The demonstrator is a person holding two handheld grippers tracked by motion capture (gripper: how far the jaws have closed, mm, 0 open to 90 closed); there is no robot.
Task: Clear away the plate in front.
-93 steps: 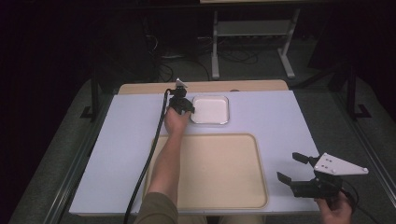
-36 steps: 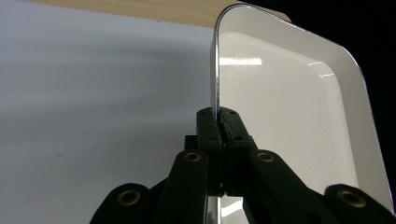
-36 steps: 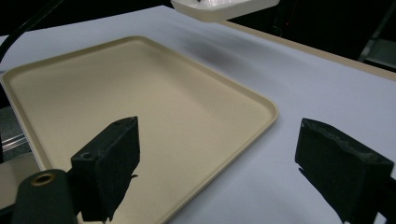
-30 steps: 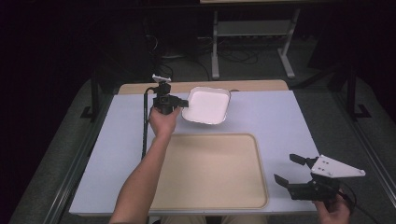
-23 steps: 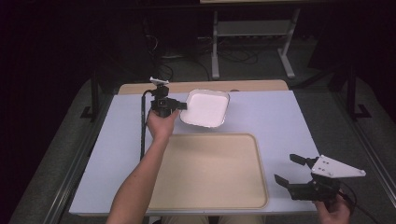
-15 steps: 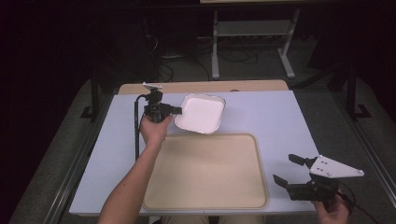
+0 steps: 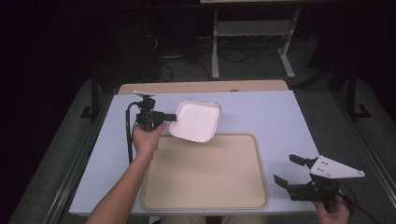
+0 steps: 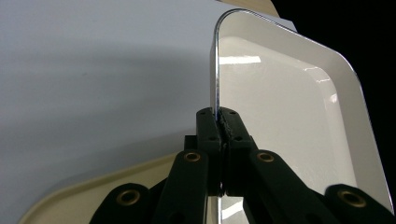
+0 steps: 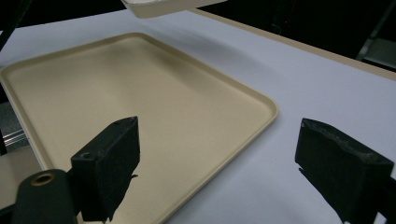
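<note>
Above the far edge of the beige tray (image 7: 205, 179), a white square dish (image 7: 196, 120) is held clear of the worktop (image 7: 280, 116) by the left gripper (image 7: 169, 117), whose fingers (image 8: 219, 126) are clamped shut on the dish's near rim. From the high view the dish is seen to lie to the right of those fingers, tilted, its lower corner overhanging the tray's far rim. In the left gripper view the rim is seen edge-on, pinched thin between the two pads, with the dish's glossy inside to the right. The tray's long axis runs left to right across the worktop, directly on the person's side of the dish, so a short pull toward the person and a lowering is judged enough to set the dish inside. The right gripper (image 7: 293, 169) is held at the near right corner, well apart from the dish, its fingers (image 9: 109, 158) spread wide with nothing between them. The left hand is plainly the nearer.
</note>
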